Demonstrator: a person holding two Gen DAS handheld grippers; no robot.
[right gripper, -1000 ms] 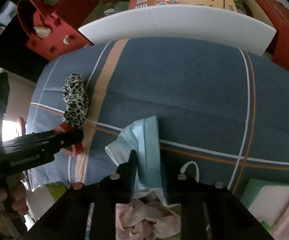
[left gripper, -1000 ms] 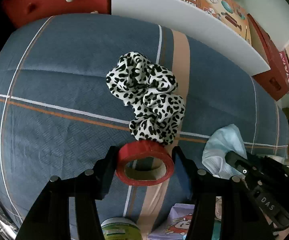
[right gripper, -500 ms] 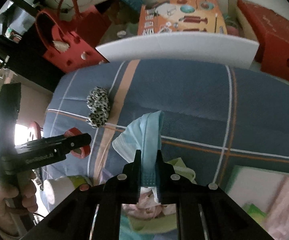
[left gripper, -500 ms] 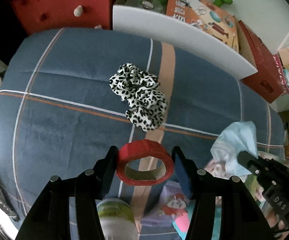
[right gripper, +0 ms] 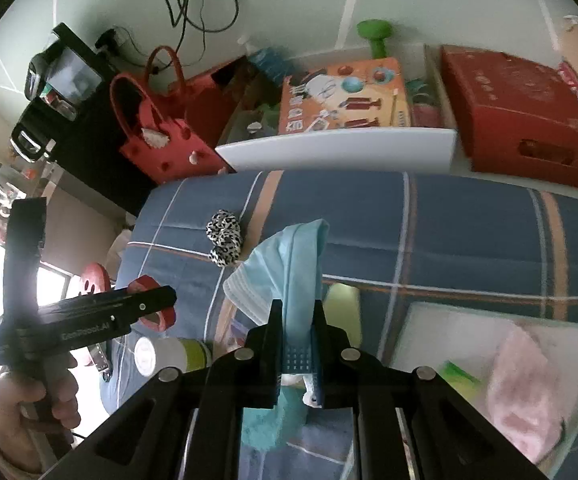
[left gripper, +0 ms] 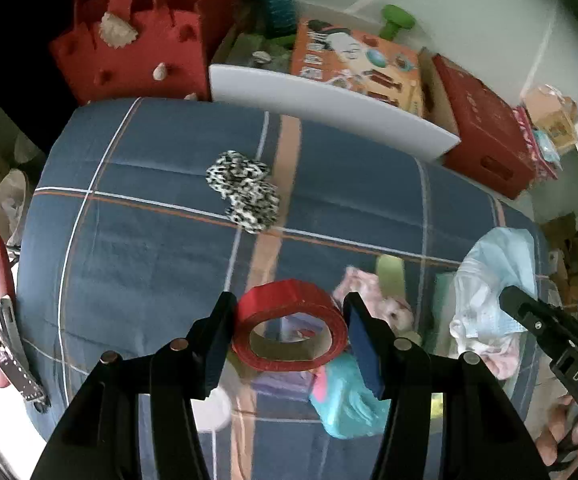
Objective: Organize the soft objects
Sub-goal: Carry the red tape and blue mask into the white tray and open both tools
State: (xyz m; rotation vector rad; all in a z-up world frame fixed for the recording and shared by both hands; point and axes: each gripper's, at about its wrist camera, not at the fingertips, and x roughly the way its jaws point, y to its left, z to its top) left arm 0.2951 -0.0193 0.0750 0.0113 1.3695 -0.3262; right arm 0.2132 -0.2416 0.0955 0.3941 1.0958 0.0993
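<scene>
My left gripper [left gripper: 289, 334] is shut on a red tape roll [left gripper: 289, 326] and holds it high above the blue striped bedspread [left gripper: 149, 260]; it also shows in the right wrist view [right gripper: 157, 308]. My right gripper [right gripper: 297, 344] is shut on a light blue face mask [right gripper: 285, 272], lifted off the bed; the mask also hangs at the right of the left wrist view [left gripper: 493, 280]. A black-and-white spotted scrunchie [left gripper: 245, 196] lies on the bedspread, also seen in the right wrist view [right gripper: 225, 240].
Pink cloth [left gripper: 385, 304], a teal item [left gripper: 345, 400] and a white-lidded jar [right gripper: 169, 356] lie near the bed's front. A white board [left gripper: 329, 108], red felt bag [left gripper: 137, 52], toy box [left gripper: 357, 64] and red box [left gripper: 485, 128] stand behind the bed.
Both grippers have risen and pulled back from the bed, the left with the tape roll, the right with the mask. The scrunchie now looks smaller and farther.
</scene>
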